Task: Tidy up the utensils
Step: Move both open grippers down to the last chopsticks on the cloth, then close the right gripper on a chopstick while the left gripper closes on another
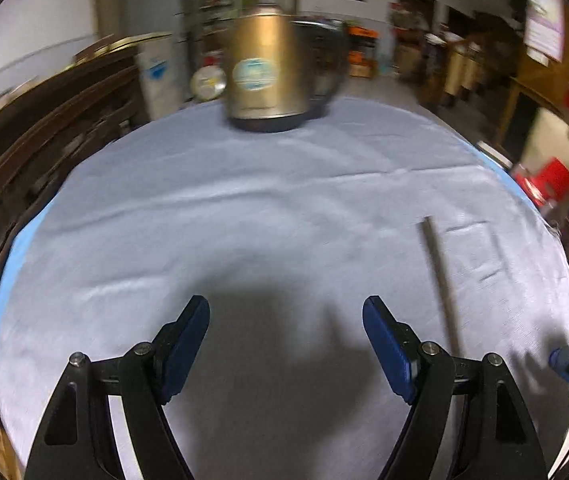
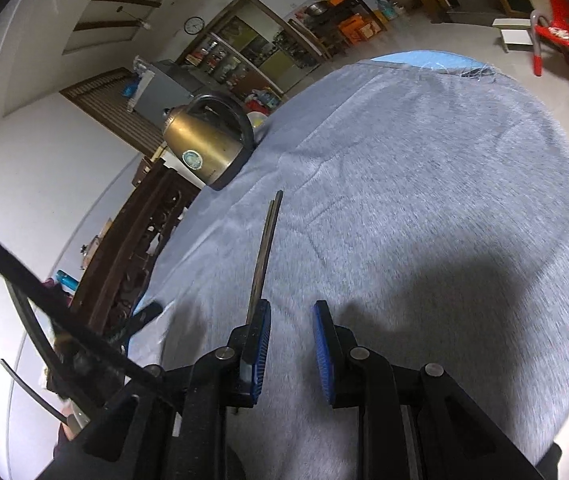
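A pair of dark chopsticks [image 2: 264, 252] lies on the grey cloth of the round table [image 2: 424, 184], pointing toward the far edge. In the left wrist view they show as one blurred dark stick [image 1: 440, 280] to the right of my left gripper [image 1: 286, 312], which is open and empty above the cloth. My right gripper [image 2: 290, 316] is open and empty; the near end of the chopsticks runs behind its left finger, outside the gap between the fingers. Its blue tip shows at the right edge of the left wrist view [image 1: 560, 360].
A brass-coloured electric kettle [image 1: 268, 72] with a black handle stands at the far edge of the table [image 2: 208, 144]. Dark wooden furniture [image 1: 44, 128] stands left of the table. A red chair [image 2: 556, 36] stands on the floor beyond the table.
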A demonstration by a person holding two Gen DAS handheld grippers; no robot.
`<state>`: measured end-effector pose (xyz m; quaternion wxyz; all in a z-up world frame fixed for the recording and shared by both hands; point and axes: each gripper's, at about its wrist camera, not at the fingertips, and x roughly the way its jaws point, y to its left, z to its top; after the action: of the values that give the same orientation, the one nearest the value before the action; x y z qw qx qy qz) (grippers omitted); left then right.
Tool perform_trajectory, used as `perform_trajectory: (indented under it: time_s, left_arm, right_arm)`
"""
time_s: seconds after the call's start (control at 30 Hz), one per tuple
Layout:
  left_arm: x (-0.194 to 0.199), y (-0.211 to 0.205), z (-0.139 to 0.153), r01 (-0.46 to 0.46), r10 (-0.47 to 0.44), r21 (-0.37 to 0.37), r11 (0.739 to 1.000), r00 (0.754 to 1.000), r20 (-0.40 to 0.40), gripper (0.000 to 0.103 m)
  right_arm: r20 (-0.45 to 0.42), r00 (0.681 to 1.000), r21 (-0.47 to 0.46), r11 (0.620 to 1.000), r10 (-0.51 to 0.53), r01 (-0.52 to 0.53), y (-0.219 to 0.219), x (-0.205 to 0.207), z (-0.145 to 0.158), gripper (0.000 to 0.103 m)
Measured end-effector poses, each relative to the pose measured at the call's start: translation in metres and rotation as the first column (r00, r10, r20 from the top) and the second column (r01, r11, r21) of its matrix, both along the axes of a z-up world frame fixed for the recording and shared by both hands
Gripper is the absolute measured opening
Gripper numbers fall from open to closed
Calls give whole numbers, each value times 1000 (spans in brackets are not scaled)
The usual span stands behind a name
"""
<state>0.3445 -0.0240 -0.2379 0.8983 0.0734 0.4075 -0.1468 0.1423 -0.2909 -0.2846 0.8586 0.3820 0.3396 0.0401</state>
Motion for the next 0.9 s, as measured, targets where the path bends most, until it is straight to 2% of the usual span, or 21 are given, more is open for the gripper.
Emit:
perform_trajectory:
  time_s: [0.17, 0.33, 0.53, 0.63, 0.8, 0.9]
  left_arm:
    - [21, -65, -8, 123, -124, 87, 989, 992, 11, 79]
    - [34, -99, -20, 199, -198, 104, 974, 980, -22, 79]
    - [42, -119, -37, 246, -238, 126, 961, 969, -71, 80]
    - [48, -121, -38, 251, -243, 100, 963, 967, -81, 80]
    - [60, -112, -42, 220, -213, 30, 975, 966, -148, 83]
    - [66, -103, -44, 185, -182, -1, 983, 965, -191, 83]
  right_arm:
    - [43, 999, -17, 1000, 25, -25, -3, 6, -4, 26]
    - [55, 997, -59, 997, 49, -45, -3, 10, -5, 26]
    - [51, 997, 4, 998, 55, -55, -13, 14, -13, 26]
    - [39, 998, 43, 998, 52, -54, -17, 17, -18, 26]
    - [16, 999, 113, 993, 36, -37, -25, 20, -28, 26]
    - [13, 1000, 124, 992, 26, -27, -26, 20, -29, 26]
